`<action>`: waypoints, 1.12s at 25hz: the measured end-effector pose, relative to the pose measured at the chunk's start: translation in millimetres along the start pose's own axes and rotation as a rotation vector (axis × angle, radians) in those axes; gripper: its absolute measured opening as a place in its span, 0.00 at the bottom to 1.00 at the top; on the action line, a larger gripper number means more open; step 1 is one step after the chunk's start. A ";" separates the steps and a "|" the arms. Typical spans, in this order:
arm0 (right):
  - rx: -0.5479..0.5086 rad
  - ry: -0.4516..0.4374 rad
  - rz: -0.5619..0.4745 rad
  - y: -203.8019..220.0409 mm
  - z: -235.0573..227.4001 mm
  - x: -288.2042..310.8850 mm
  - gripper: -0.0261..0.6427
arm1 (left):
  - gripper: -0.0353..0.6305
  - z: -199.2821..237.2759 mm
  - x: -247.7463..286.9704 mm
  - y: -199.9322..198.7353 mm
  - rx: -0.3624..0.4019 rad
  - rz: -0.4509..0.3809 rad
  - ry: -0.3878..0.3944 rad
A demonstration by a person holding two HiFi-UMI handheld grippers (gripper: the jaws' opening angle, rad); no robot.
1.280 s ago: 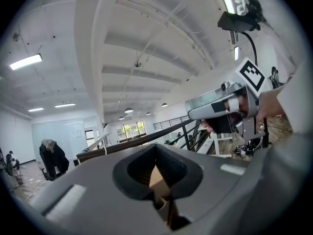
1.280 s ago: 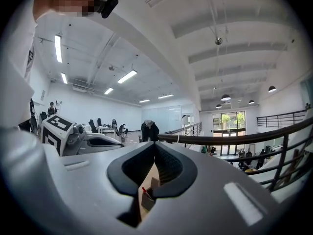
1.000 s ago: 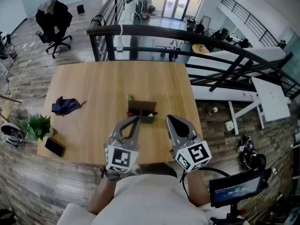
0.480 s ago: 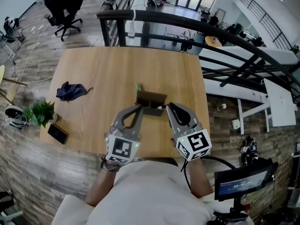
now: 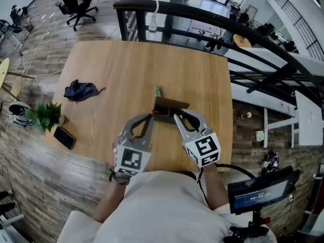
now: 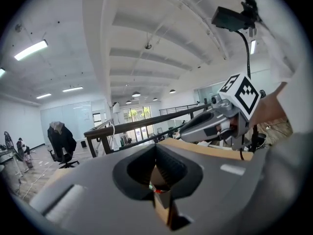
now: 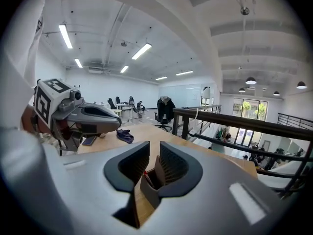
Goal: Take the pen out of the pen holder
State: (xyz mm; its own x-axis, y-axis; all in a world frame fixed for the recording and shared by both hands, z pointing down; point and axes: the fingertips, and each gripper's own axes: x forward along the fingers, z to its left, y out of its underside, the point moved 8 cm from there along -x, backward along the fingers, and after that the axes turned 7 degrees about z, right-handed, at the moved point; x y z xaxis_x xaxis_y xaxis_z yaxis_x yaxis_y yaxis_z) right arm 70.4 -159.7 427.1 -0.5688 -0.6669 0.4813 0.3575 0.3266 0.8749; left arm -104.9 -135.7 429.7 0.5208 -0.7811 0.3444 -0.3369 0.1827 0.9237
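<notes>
Inside its holder (image 5: 171, 107), the pen (image 5: 157, 91) apparently leans left.

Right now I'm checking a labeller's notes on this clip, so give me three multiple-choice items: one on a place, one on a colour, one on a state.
1. Where does the dark cloth lie?
A) on the table, to the person's left of the pen holder
B) inside the holder
C) on the floor

2. What colour is the pen holder?
A) white
B) brown
C) blue

3. How do the fingers of the right gripper stand?
A) pressed together
B) closed on the cloth
C) apart

Answers:
1. A, since the head view shows it on the wood, well left of the holder.
2. B, since its walls look brown in the head view and the right gripper view.
3. C, since the right gripper view shows a gap between them, with the holder seen through it.
</notes>
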 end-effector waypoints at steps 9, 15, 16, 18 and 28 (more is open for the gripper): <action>0.018 -0.052 0.077 18.8 0.5 19.7 0.14 | 0.05 1.9 12.3 20.0 -0.060 0.076 0.033; 0.040 -0.078 0.118 32.2 2.0 26.6 0.14 | 0.05 -2.4 28.5 44.2 -0.083 0.145 0.085; 0.042 -0.082 0.124 34.1 2.3 28.6 0.14 | 0.05 -1.7 30.9 47.2 -0.086 0.153 0.087; 0.044 -0.091 0.132 36.8 3.7 32.0 0.14 | 0.05 0.1 34.6 51.4 -0.096 0.165 0.090; 0.053 -0.130 0.182 48.4 8.7 42.9 0.14 | 0.12 7.8 56.5 75.2 -0.171 0.216 0.117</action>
State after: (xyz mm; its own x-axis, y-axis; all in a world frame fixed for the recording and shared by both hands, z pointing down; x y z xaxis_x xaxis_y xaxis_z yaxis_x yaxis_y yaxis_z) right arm 56.9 -166.7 490.6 -0.5908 -0.5029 0.6309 0.4250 0.4707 0.7732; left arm -106.9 -170.7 517.3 0.5413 -0.6411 0.5441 -0.3178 0.4431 0.8383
